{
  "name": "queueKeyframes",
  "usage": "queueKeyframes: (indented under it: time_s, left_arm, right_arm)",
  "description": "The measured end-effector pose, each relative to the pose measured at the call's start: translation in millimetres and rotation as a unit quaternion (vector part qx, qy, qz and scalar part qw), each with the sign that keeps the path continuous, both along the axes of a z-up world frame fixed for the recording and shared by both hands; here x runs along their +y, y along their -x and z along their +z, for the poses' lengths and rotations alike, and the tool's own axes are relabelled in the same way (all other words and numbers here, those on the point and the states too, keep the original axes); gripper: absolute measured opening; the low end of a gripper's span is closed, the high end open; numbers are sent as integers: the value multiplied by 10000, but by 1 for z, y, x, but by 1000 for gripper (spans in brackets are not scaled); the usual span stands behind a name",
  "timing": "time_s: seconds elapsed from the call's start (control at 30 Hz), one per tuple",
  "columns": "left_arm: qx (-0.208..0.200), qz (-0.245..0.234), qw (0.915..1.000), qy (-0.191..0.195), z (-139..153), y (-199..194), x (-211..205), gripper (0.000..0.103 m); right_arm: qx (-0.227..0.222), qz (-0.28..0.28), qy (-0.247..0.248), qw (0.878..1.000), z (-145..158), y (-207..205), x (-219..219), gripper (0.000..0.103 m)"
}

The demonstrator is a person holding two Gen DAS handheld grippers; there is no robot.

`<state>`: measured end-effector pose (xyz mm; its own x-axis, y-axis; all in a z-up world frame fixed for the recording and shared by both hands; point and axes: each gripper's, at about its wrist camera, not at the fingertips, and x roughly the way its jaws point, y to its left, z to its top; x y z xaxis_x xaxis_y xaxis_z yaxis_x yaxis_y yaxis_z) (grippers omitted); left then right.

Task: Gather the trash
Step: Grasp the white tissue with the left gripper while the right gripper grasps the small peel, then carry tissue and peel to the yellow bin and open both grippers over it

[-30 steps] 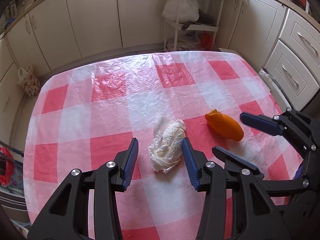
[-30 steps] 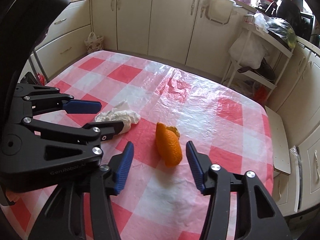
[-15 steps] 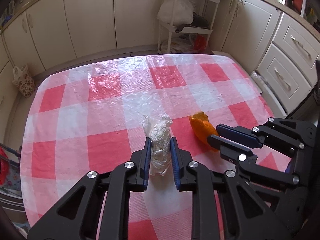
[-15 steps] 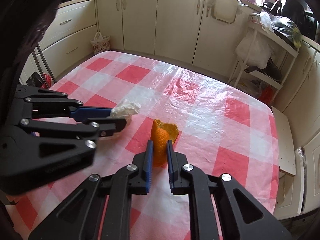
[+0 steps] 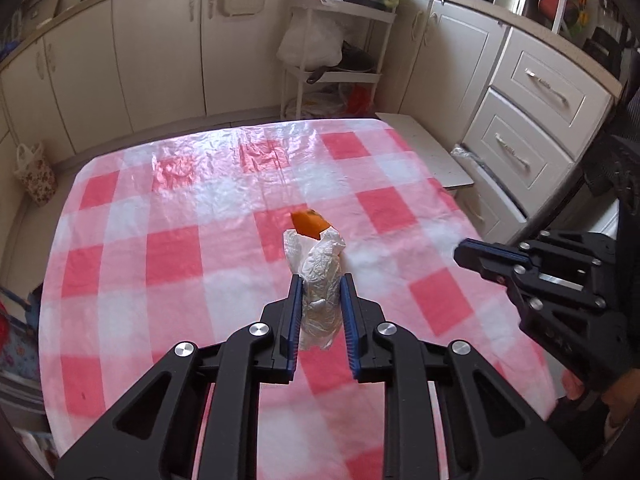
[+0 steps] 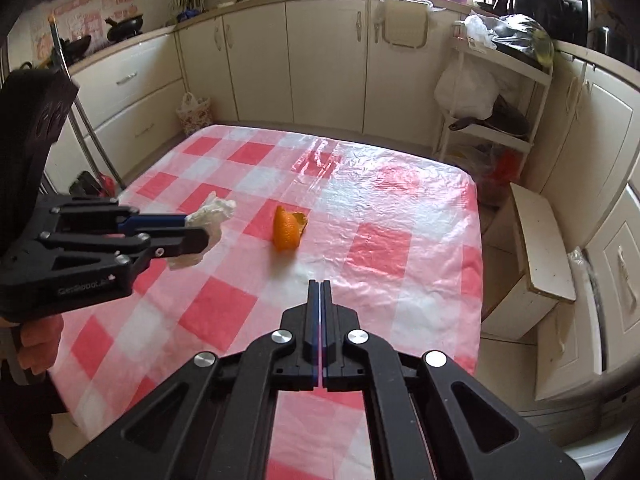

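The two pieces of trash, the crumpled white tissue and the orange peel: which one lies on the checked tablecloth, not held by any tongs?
The orange peel lies free on the red-and-white checked tablecloth. The crumpled white tissue is clamped in the left tongs.

Black claw [image 5: 320,296] frames, blue pads (silver screws), dark sleeves.

The left gripper [image 5: 320,300], black with blue-lined fingers, rises from the bottom centre of its own view and is clamped on a crumpled white tissue wad [image 5: 320,280] – the pads press both its sides. In the right wrist view it enters from the left edge, and fingers of the person's left hand [image 6: 38,346] curl under its handle at lower left. The right gripper [image 6: 320,292], of the same black build, stands bottom centre of its view with jaws fully together – nothing between them.
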<state>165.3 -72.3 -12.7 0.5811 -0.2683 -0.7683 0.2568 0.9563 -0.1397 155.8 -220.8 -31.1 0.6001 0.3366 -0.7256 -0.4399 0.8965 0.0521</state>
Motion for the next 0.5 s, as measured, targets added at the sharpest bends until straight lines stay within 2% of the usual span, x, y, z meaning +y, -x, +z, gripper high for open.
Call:
queueKeyframes:
  time_s: [0.03, 0.1, 0.13, 0.33, 0.37, 0.43, 0.5]
  left_arm:
    - [-11, 32, 10000, -2, 1, 2, 1, 19]
    - [-33, 125, 9999, 1, 5, 10, 8, 19]
    - [-39, 154, 9999, -12, 6, 12, 11, 19]
    - [-80, 276, 9996, -22, 10, 19, 37, 19]
    - [-80, 292, 9995, 8, 9, 19, 41, 19]
    - [-22, 312, 9995, 85, 7, 16, 46, 19]
    - [-4, 283, 9995, 130, 7, 14, 45, 19]
  right_arm:
    - [8, -56, -75, 10000, 0, -4, 3, 5]
    - [39, -44, -279, 9996, -1, -13, 13, 38]
    - [8, -24, -303, 9995, -3, -18, 22, 40]
    - [120, 22, -27, 9999, -28, -58, 71, 40]
    - [155, -28, 7, 9999, -33, -66, 75, 38]
    - [350, -9, 65, 9994, -42, -73, 77, 21]
    - [363, 85, 138, 9992, -46, -68, 78, 17]
